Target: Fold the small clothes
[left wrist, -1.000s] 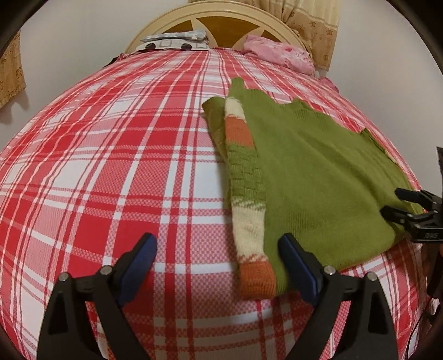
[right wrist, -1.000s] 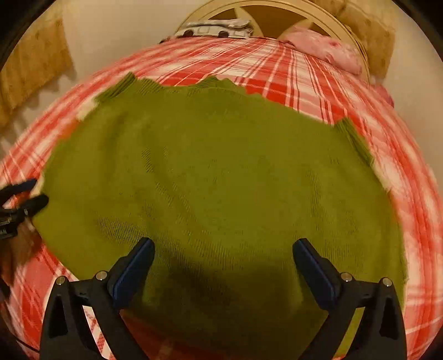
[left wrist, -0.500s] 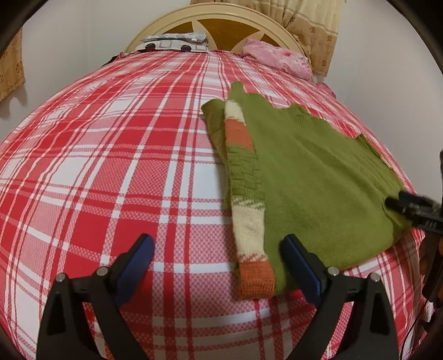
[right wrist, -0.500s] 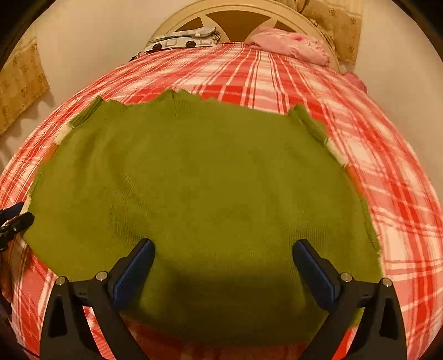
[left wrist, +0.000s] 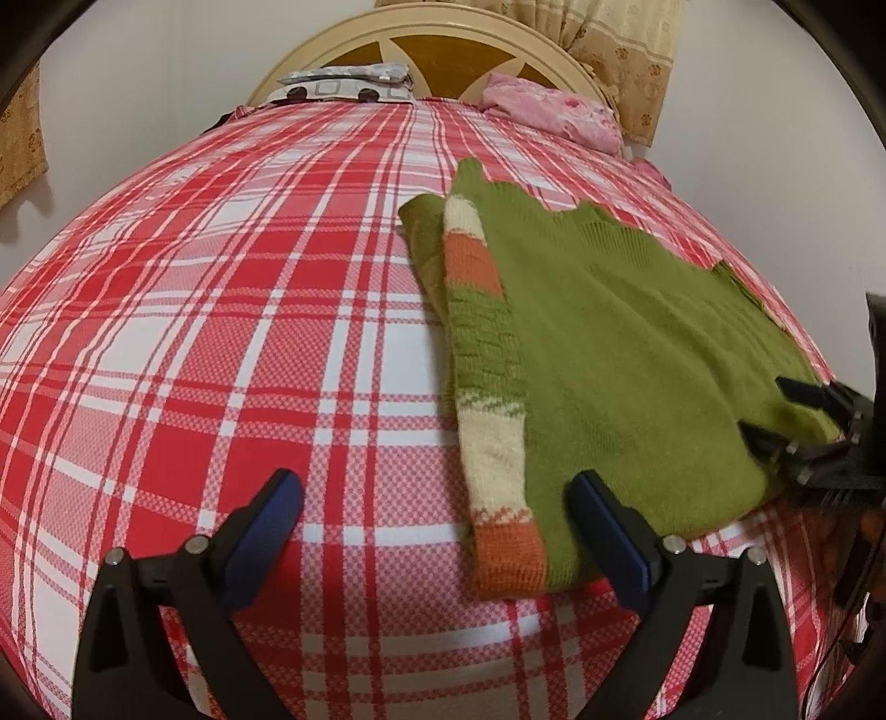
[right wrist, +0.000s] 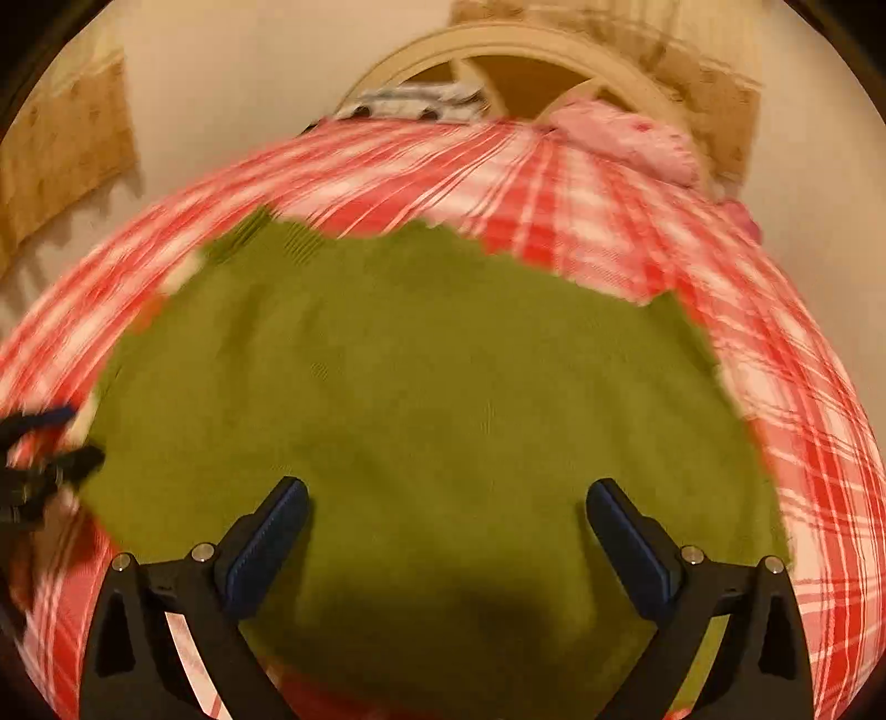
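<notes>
One red plaid bed (left wrist: 221, 343), and on its right side one green sweater (left wrist: 637, 360) lying flat, long axis running from me toward the headboard (left wrist: 443, 50), neckline far. My left gripper (left wrist: 437, 515) gapes wide at its striped sleeve (left wrist: 487, 399); my right gripper (right wrist: 443, 520), spread wide too, hovers over the hem.

No readable text, label, brand, number or sign shows in either view.

open plaid bedspread (left wrist: 221, 332) left, sweater (left wrist: 609, 360) right
</notes>
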`<state>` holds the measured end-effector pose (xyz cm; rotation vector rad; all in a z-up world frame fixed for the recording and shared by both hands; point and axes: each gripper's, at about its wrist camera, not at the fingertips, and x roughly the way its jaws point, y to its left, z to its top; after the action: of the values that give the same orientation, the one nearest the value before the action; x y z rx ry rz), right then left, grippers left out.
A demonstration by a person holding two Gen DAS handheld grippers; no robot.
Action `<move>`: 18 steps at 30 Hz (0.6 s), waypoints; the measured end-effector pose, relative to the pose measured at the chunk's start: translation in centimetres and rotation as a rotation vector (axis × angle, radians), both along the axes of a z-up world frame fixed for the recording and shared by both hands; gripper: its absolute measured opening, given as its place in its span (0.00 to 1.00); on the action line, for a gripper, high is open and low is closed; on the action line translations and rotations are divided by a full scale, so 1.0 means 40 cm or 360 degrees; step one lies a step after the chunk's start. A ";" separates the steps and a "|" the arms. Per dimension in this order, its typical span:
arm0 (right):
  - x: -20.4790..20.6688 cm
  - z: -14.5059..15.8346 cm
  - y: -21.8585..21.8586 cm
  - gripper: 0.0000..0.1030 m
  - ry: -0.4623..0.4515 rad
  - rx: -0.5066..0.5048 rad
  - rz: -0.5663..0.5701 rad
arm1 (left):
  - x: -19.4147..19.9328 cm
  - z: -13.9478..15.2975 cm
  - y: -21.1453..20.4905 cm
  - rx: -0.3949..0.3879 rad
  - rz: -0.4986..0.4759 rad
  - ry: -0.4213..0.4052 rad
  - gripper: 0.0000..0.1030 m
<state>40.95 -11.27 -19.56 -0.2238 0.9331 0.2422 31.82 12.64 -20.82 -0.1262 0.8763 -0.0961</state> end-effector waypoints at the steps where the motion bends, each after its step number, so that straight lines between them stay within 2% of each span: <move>1: -0.013 -0.001 0.012 0.98 -0.0056 -0.0030 -0.0009 | 0.000 0.000 0.000 0.0000 0.0000 0.0000 0.97; 6: -0.028 0.028 0.037 0.98 -0.0097 -0.0041 -0.0035 | -0.005 0.005 0.009 -0.0054 -0.0001 -0.0011 0.98; 12: -0.107 0.053 0.140 0.98 -0.0233 -0.0091 0.0232 | -0.018 0.008 0.031 -0.0137 -0.0018 0.0007 0.98; 18: -0.182 0.053 0.239 0.98 -0.0393 -0.0224 0.0461 | -0.029 0.020 0.057 -0.0133 -0.0046 0.0028 0.98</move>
<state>33.68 -1.73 -17.45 -0.5090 0.6708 0.4066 30.68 14.92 -20.01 -0.1927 0.8923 -0.1589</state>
